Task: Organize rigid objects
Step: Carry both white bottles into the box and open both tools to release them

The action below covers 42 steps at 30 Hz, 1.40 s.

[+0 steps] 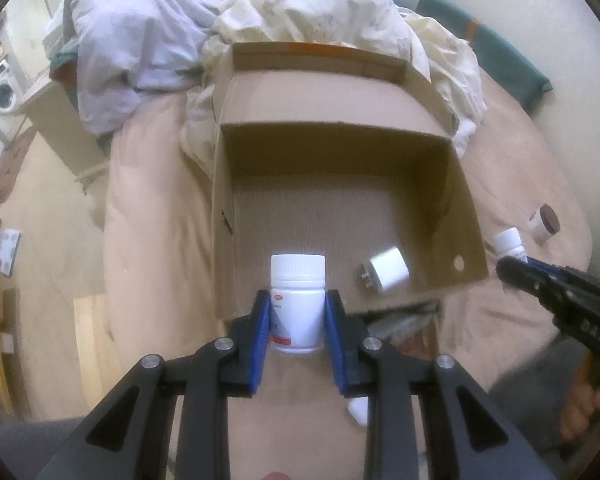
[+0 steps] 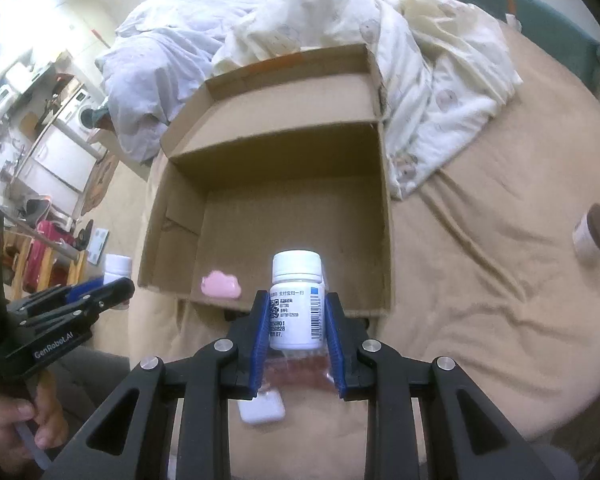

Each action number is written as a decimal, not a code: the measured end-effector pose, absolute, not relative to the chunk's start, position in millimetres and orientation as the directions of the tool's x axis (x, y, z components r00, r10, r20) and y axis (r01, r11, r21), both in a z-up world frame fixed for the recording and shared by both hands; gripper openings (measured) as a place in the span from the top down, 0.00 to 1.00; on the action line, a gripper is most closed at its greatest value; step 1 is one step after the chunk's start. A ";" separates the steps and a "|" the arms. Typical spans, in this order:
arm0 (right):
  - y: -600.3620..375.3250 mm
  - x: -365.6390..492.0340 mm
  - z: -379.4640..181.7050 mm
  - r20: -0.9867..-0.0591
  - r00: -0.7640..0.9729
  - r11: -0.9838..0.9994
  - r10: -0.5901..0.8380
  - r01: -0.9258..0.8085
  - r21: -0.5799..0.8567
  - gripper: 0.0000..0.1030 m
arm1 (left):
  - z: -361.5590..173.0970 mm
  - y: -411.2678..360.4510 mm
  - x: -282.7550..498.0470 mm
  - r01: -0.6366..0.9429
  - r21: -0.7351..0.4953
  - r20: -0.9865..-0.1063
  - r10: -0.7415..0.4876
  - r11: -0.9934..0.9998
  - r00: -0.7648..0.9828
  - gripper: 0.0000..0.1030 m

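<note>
**Two white bottles held over the cardboard box**

We see the left tongs clamped on a white bottle with a red-marked label, upright, above the near edge of the open cardboard box on the bed. The right tongs grip a barcode-labelled white bottle the same way — blue ribbed pads pressed to smooth plastic. Only the left view shows a white cylinder lying in the box; only the right shows a pink cloud-shaped piece and a rounded white case. A brown-lidded jar lies on the wrinkled tan sheet, beside the box.
</note>
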State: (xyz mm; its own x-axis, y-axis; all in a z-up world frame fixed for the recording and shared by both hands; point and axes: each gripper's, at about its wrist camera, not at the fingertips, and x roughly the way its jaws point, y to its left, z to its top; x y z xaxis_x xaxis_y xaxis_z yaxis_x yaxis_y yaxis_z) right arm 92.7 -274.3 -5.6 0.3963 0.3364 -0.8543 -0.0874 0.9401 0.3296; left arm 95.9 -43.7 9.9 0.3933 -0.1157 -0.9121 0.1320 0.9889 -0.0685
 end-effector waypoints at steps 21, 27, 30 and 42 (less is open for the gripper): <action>-247.2 157.3 -60.6 -0.816 0.348 0.885 0.462 -0.128 0.447 0.73 | -60.1 -46.2 154.2 0.135 0.019 -0.929 -0.032 0.991 0.368 0.77; -238.3 150.0 -79.1 -0.825 0.319 0.884 0.467 -0.131 0.450 0.73 | -76.4 -44.1 156.4 0.116 0.000 -0.936 -0.041 0.993 0.350 0.77; -236.7 151.8 -77.7 -0.831 0.342 0.898 0.439 -0.138 0.418 0.73 | -81.3 -41.3 156.7 0.114 0.020 -0.938 -0.021 0.993 0.347 0.77; -227.6 169.2 -94.0 -0.881 0.304 0.932 0.362 -0.150 0.331 0.73 | -84.0 -48.4 156.6 0.144 0.040 -0.931 -0.015 0.989 0.364 0.77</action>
